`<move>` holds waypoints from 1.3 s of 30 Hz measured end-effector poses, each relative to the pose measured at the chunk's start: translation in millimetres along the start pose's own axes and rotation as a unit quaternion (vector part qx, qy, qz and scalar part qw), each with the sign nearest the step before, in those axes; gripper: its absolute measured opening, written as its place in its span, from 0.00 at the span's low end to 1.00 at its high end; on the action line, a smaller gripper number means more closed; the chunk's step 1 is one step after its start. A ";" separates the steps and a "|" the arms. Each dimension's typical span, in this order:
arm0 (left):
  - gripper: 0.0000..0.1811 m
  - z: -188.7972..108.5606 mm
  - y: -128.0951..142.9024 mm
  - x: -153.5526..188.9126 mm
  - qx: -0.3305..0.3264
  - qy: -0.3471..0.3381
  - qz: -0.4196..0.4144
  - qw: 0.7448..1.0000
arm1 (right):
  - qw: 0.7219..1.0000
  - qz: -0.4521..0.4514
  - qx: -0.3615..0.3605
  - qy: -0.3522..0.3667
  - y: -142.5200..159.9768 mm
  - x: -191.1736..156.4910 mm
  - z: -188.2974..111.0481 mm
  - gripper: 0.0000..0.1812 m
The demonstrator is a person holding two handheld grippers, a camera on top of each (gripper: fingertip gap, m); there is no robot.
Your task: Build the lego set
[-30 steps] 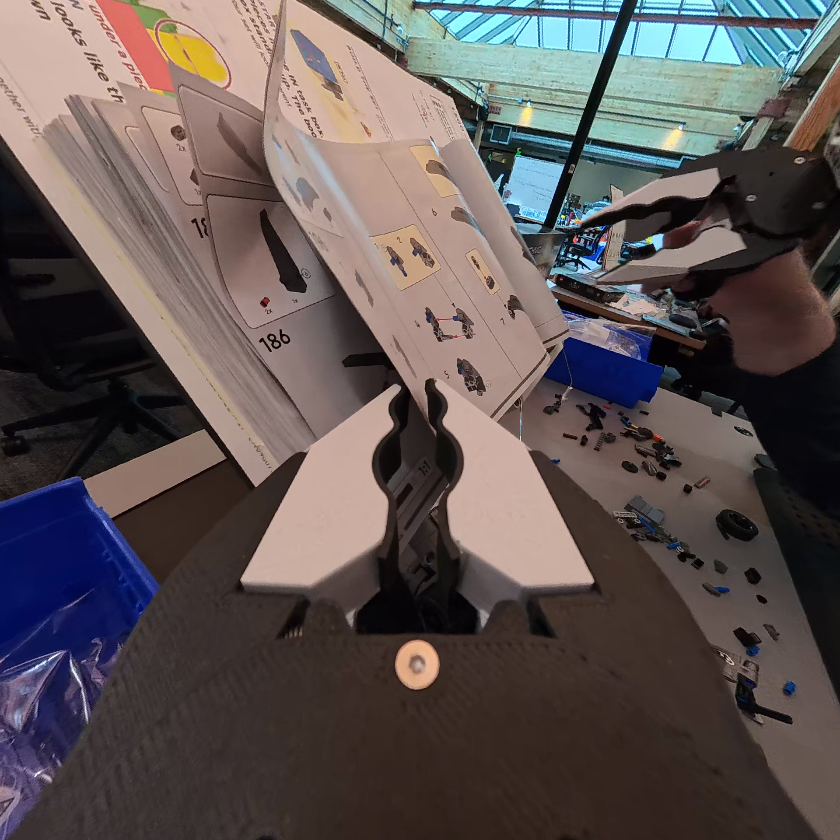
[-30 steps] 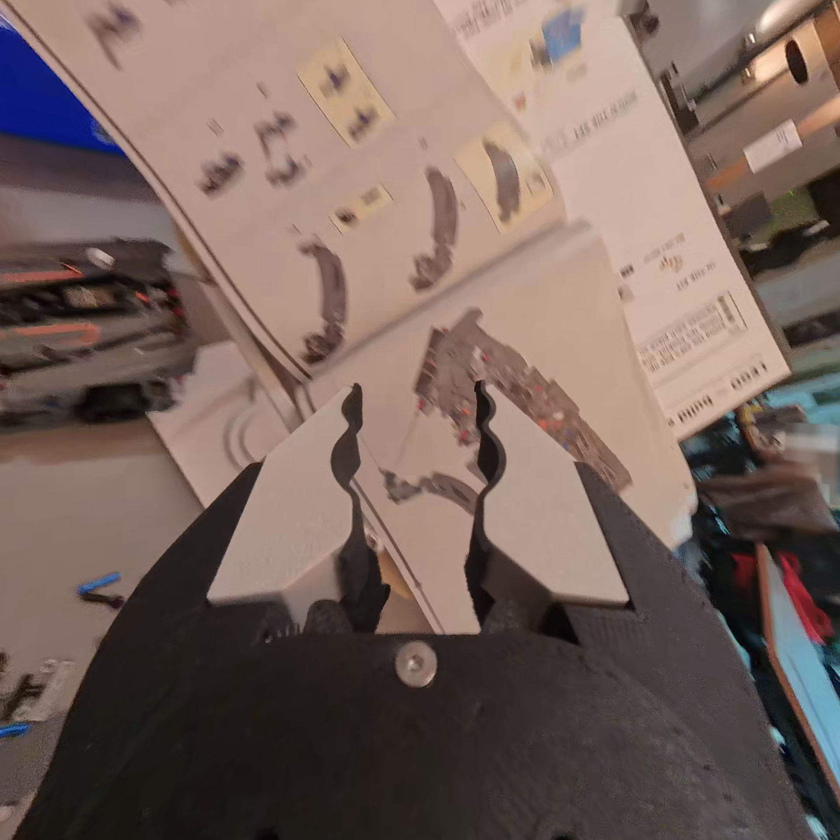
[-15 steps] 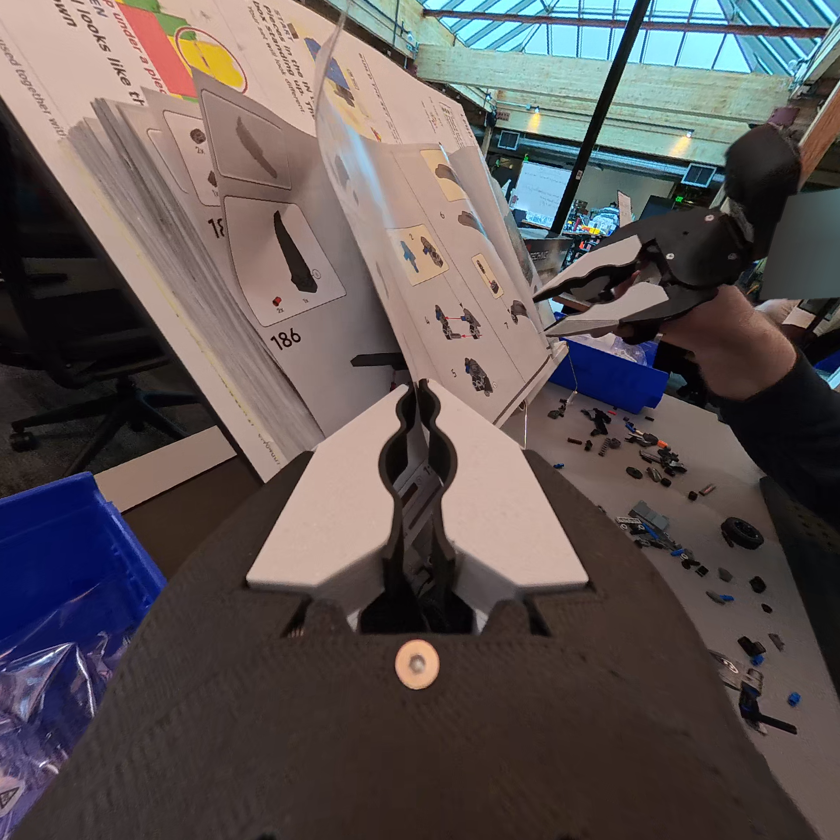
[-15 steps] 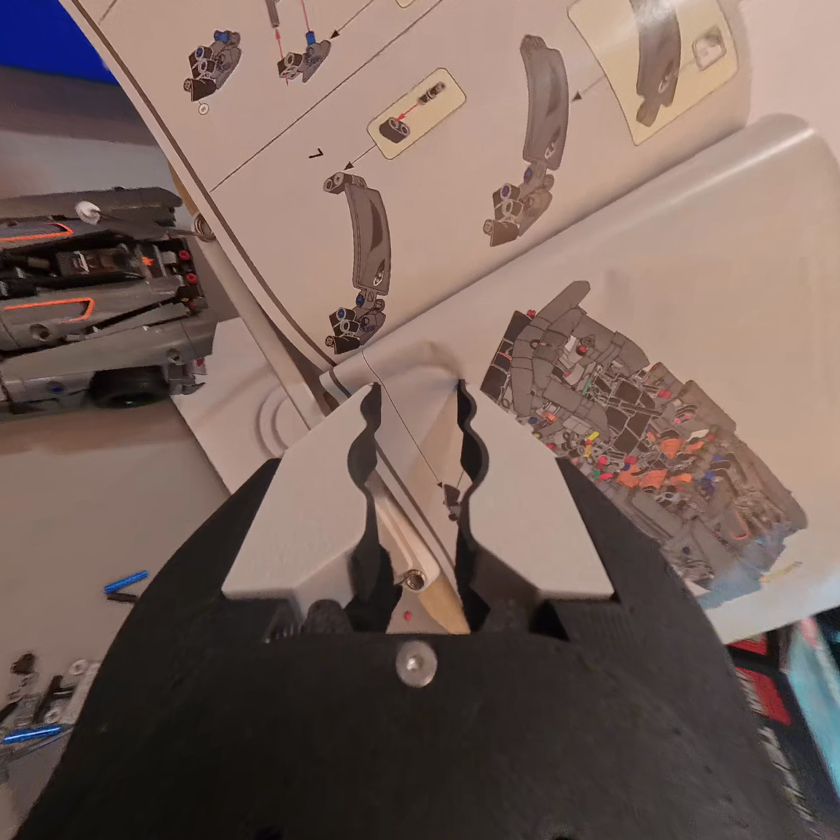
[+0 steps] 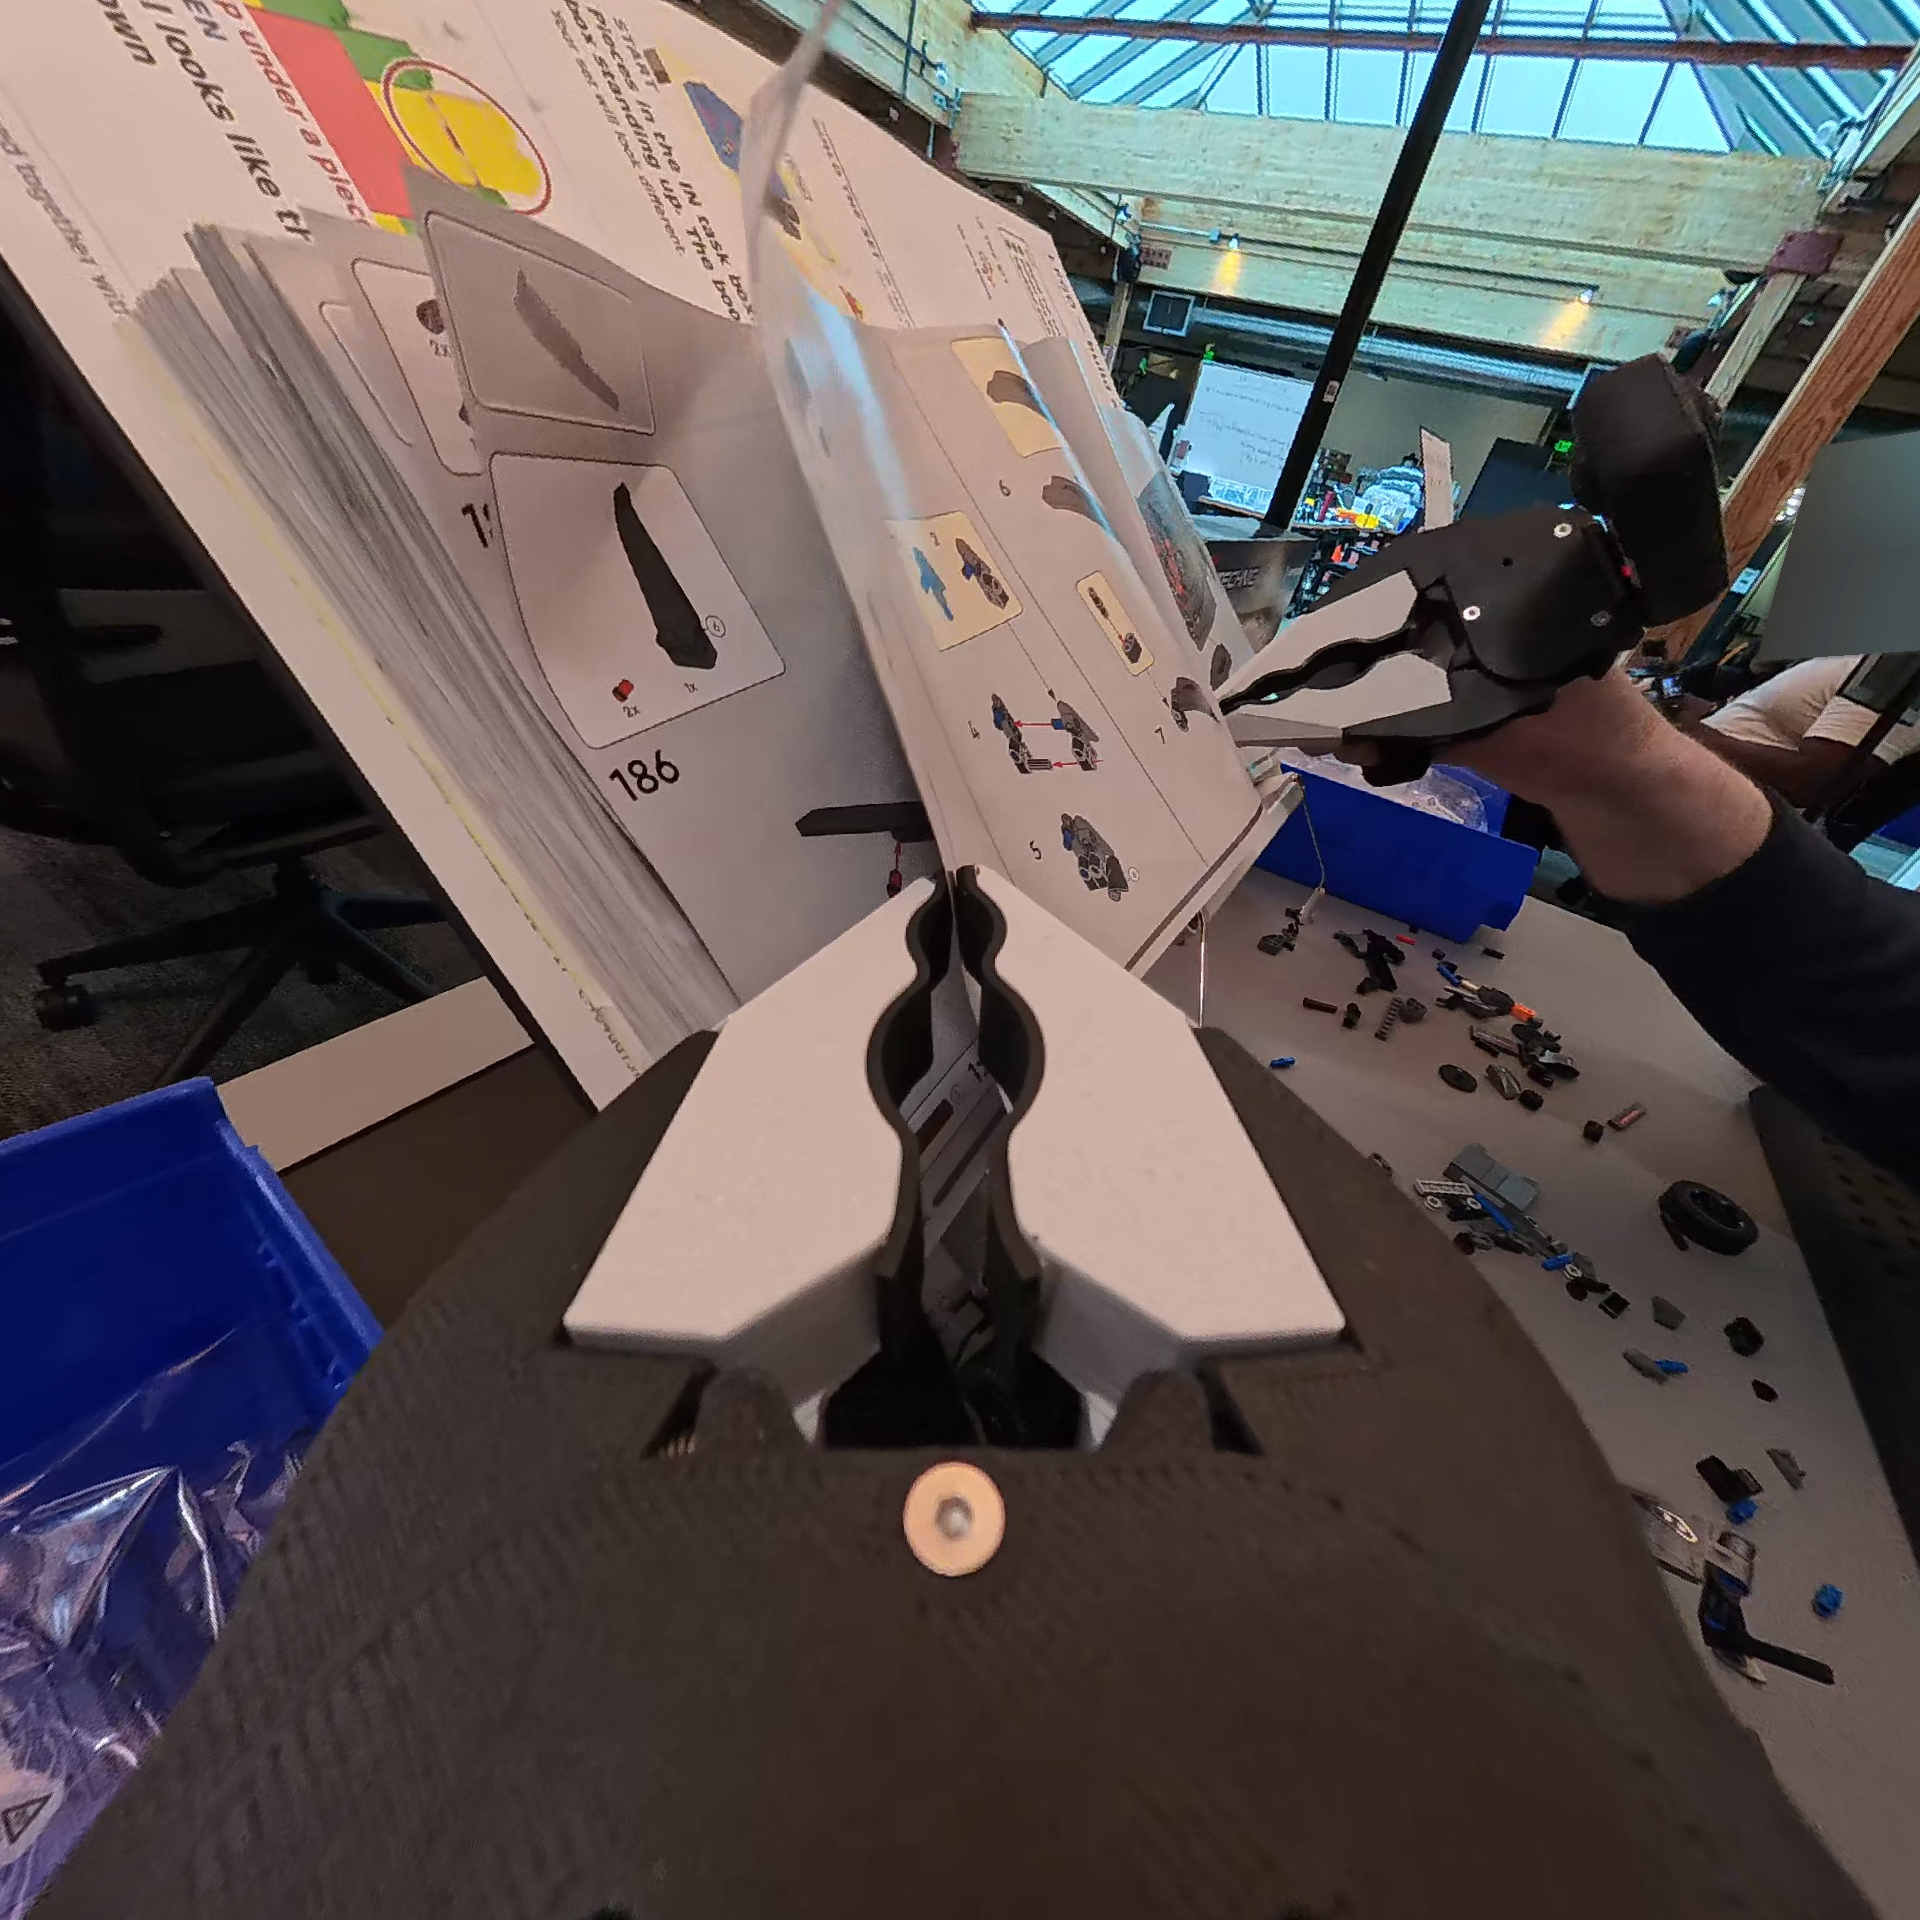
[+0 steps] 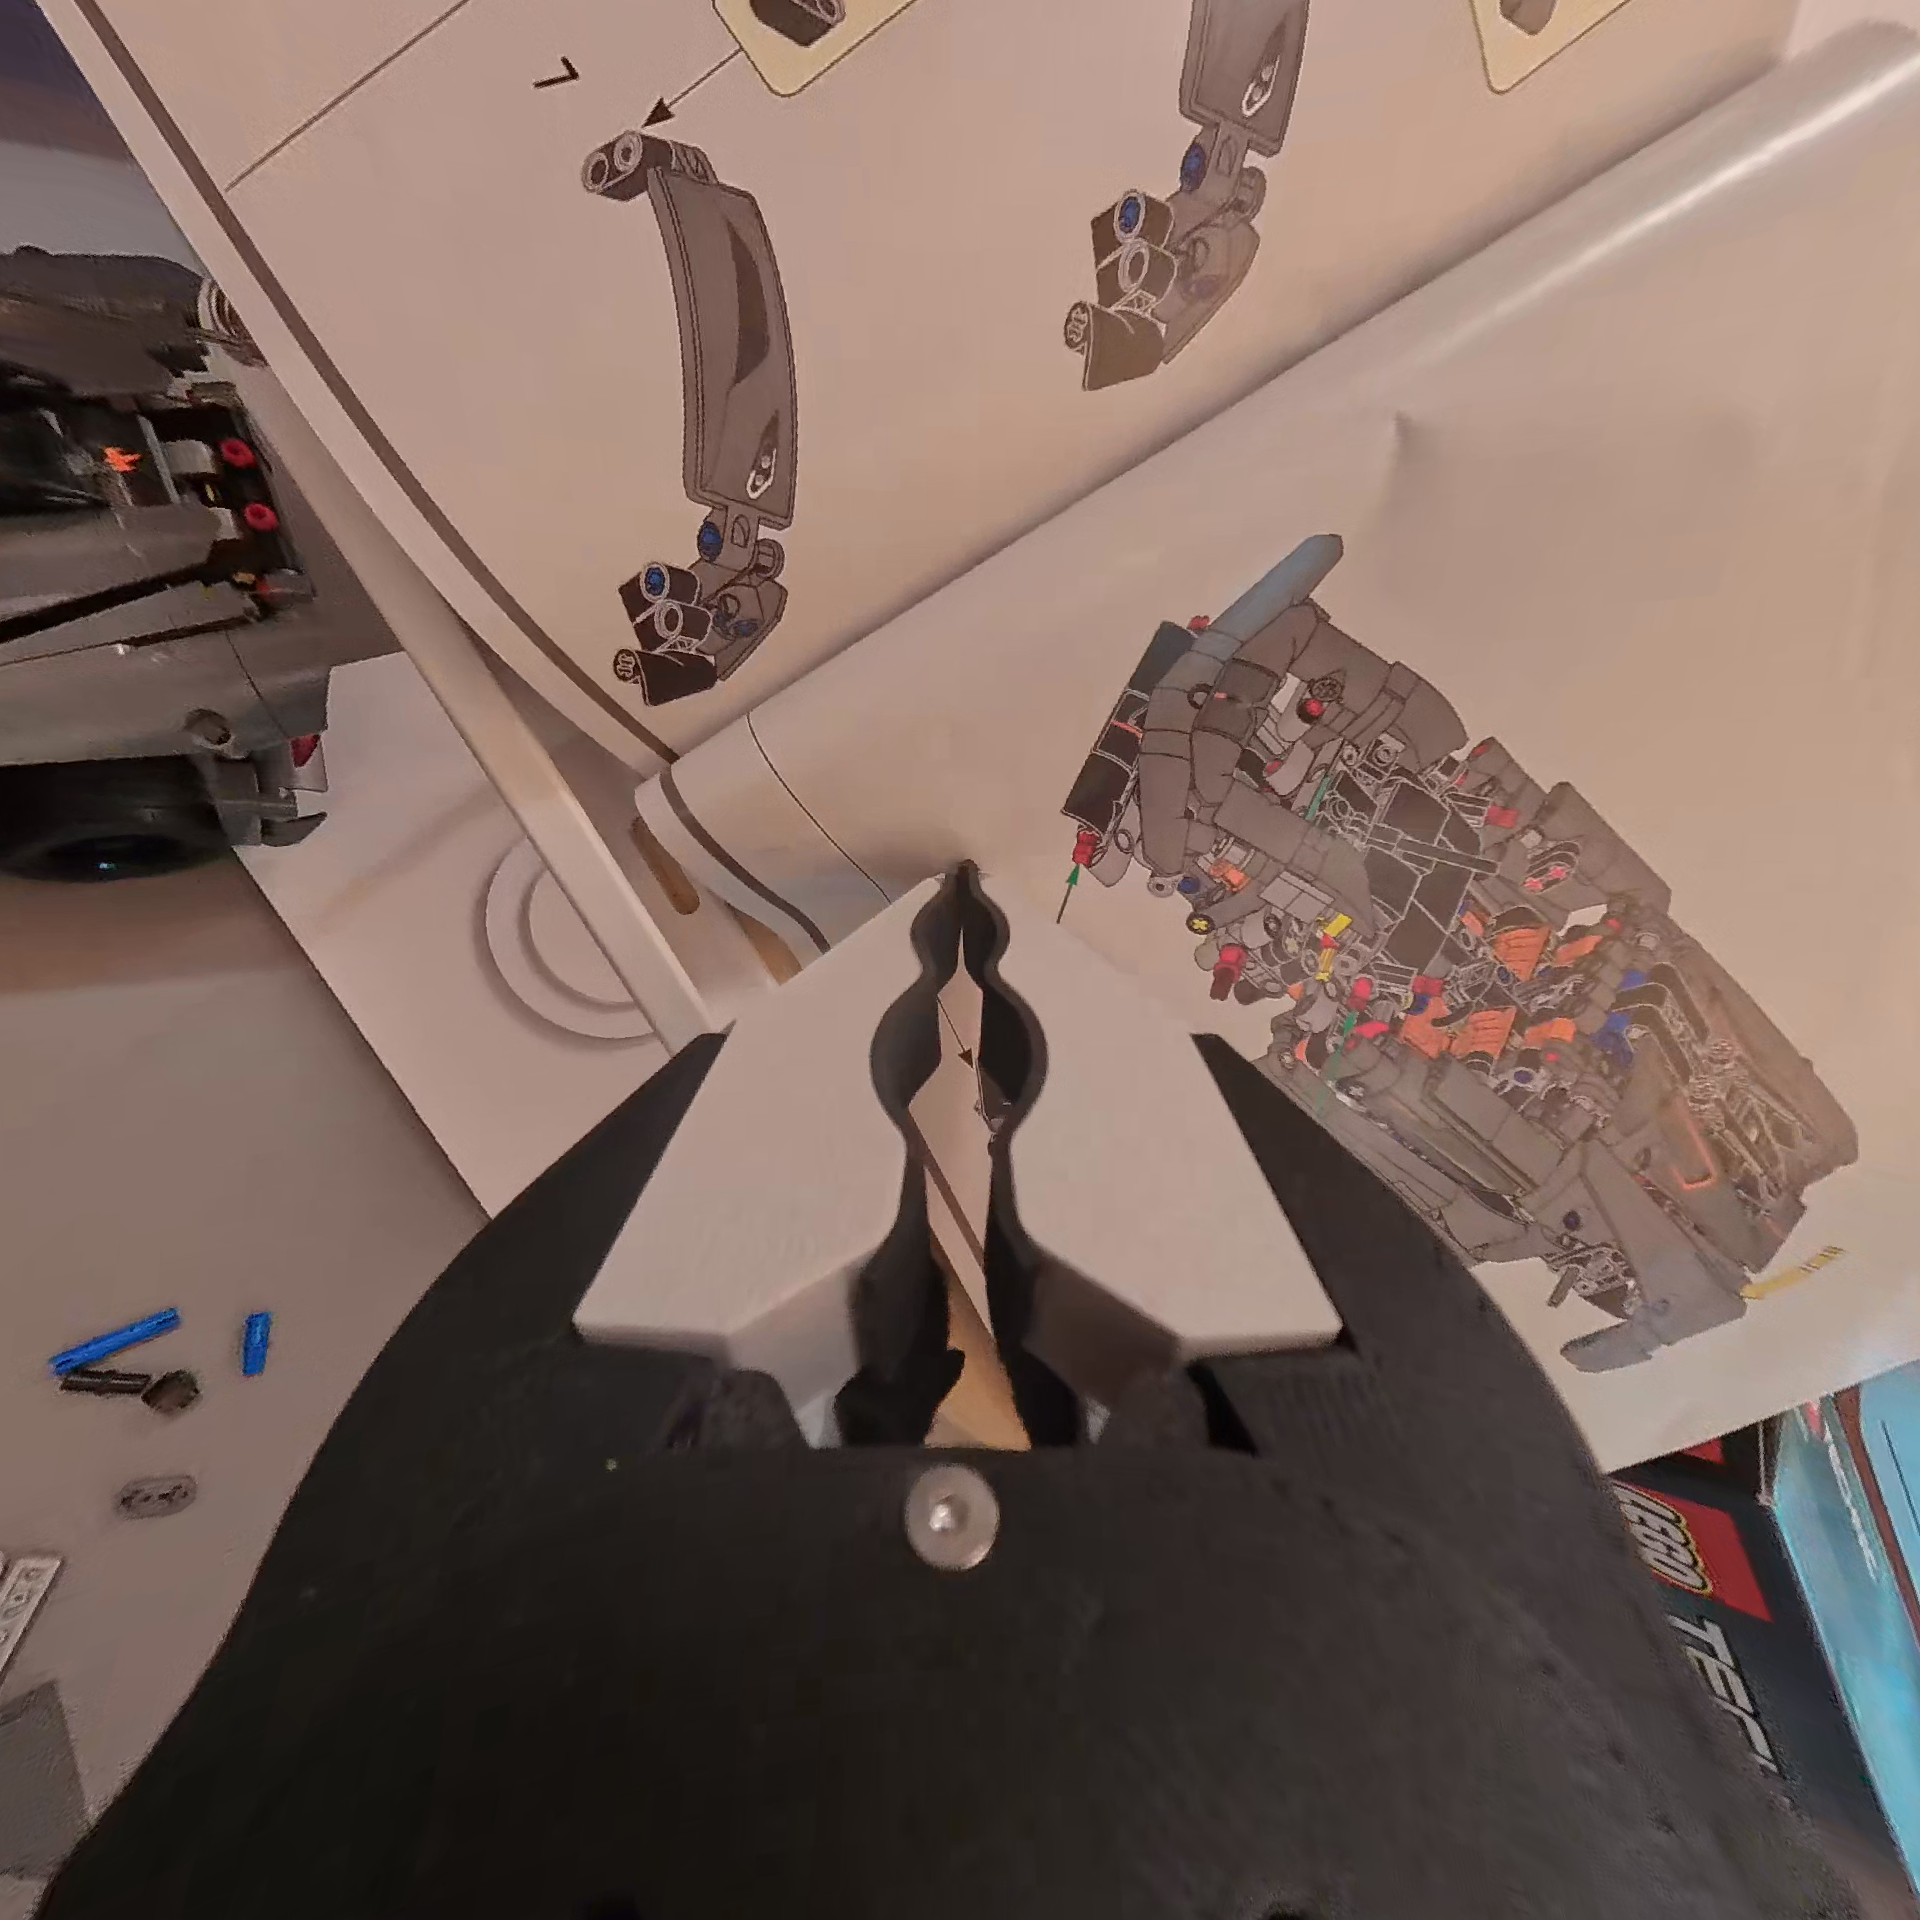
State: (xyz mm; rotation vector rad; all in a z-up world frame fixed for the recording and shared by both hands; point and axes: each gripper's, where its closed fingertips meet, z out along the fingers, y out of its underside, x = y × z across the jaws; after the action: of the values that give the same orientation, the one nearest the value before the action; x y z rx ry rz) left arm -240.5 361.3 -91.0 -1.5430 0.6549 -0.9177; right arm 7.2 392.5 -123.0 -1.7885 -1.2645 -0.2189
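The instruction booklet stands open against a printed board. My left gripper is shut on the bottom edge of one loose page, which stands up and curls away from the stack. My right gripper is shut on the lower edge of the right-hand page, the one with a colourful car picture. It also shows in the left wrist view, held by a hand at the booklet's right edge. The partly built grey car sits left of the booklet in the right wrist view.
Several loose small pieces and a black wheel lie on the white table to the right. A blue bin with plastic bags is at the near left, and another blue bin is behind the booklet. Blue pins and a set box are also in view. Left tips to right tips: about 25 cm.
My left gripper has closed fully on the page edge. My right gripper has moved in to the booklet's right page and closed from open to shut on it.
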 end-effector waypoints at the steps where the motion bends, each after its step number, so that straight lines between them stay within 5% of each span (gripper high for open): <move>1: 0.00 -0.2 -0.2 -0.2 0.000 0.000 0.000 1.000 | 1.000 0.000 0.000 0.001 0.0 0.1 0.1 0.00; 13: 0.04 -0.8 3.0 -7.6 -0.001 -0.009 -0.009 1.000 | 0.999 -0.016 0.005 0.034 -9.8 -1.2 -31.6 0.06; 27: 0.31 -19.9 -21.3 -21.8 0.039 -0.064 -0.004 0.997 | 0.997 -0.039 0.050 0.042 -47.8 -38.6 -121.9 0.13; 39: 0.31 -44.7 -83.6 49.2 0.067 -0.045 0.087 0.993 | 0.991 0.023 0.130 -0.036 -29.5 -112.2 -166.3 0.14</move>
State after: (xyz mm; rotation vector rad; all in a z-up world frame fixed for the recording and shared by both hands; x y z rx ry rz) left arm -258.7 311.5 1.7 -1.3768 0.6400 -0.7406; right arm -12.9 196.0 -77.4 -1.6105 -1.2384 0.0368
